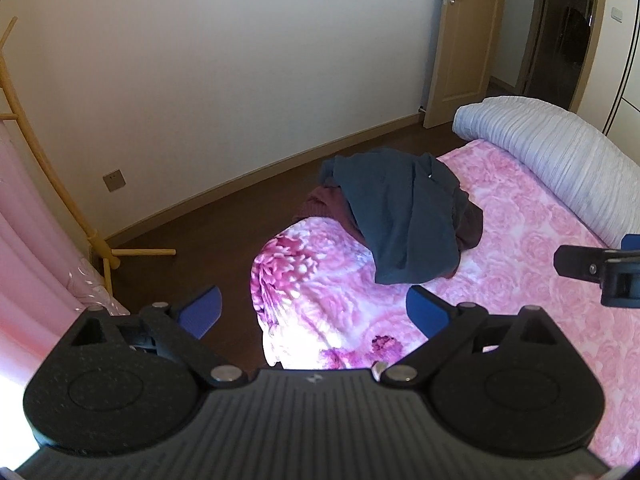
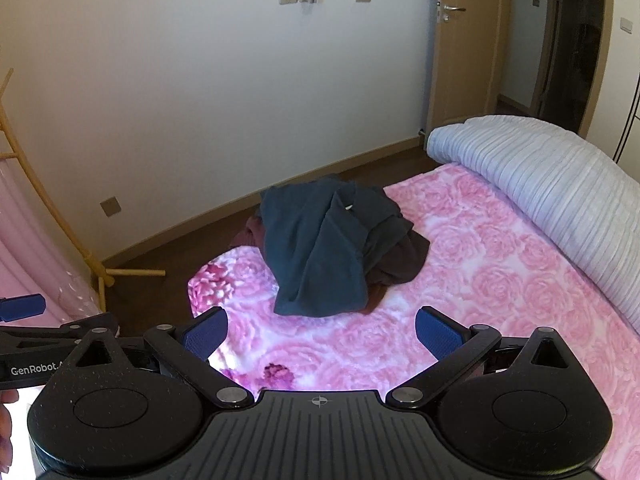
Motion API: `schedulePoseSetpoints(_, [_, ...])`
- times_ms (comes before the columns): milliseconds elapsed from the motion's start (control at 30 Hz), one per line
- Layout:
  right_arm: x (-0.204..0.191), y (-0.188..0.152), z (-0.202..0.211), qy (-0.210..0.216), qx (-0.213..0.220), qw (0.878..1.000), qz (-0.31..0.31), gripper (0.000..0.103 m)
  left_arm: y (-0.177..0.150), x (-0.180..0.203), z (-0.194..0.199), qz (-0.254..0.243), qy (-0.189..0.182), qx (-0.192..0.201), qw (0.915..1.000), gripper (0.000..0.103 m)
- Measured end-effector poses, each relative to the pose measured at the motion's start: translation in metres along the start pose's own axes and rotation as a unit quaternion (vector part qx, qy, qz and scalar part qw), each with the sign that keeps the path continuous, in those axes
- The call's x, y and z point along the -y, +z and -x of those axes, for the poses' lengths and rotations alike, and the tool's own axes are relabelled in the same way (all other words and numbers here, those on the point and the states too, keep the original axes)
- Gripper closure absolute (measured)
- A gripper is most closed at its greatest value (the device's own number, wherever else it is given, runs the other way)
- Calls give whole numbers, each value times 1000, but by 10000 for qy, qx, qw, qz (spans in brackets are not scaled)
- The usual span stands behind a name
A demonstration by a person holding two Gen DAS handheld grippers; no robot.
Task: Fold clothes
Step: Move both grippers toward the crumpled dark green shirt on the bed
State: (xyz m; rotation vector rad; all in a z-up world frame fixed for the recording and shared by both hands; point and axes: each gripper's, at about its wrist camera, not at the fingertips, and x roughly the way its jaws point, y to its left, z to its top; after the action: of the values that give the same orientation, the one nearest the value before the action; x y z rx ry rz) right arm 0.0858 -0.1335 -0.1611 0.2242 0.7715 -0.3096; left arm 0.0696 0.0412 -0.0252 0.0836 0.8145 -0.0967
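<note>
A crumpled dark teal garment (image 1: 400, 216) (image 2: 320, 248) lies heaped on a dark maroon garment (image 1: 470, 226) (image 2: 404, 260) near the corner of a bed with a pink rose-print cover (image 1: 520, 248) (image 2: 480, 272). My left gripper (image 1: 314, 312) hovers short of the heap, over the bed's corner, open with nothing between its blue pads. My right gripper (image 2: 322, 332) is also open and empty, above the cover just in front of the heap. In the left wrist view, part of the right gripper's body (image 1: 600, 272) shows at the right edge. The left gripper's body (image 2: 40, 340) shows at the left in the right wrist view.
A rolled white-grey quilt (image 1: 560, 160) (image 2: 540, 184) lies along the bed's far right side. Dark wood floor (image 1: 192, 232) runs between bed and white wall. A wooden coat stand (image 1: 60, 184) (image 2: 60, 216) and pink curtain (image 1: 24, 240) stand at left. A door (image 1: 464, 40) is open at the back.
</note>
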Motion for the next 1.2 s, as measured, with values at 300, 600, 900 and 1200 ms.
schedulePoseSetpoints(300, [10, 27, -25, 65, -46, 9998, 167, 1, 16, 14, -9, 182, 39, -61, 9998, 5])
schedulePoseSetpoints(600, [26, 47, -35, 136, -30, 9997, 210, 1, 32, 34, -17, 58, 27, -113, 9999, 5])
schedulePoseSetpoints(900, [29, 50, -35, 202, 27, 9996, 191, 1, 34, 43, -17, -73, 6, -122, 9999, 5])
schedulePoseSetpoints(1200, [30, 47, -35, 151, 46, 9999, 67, 1, 37, 46, -20, -168, -69, -125, 9998, 5])
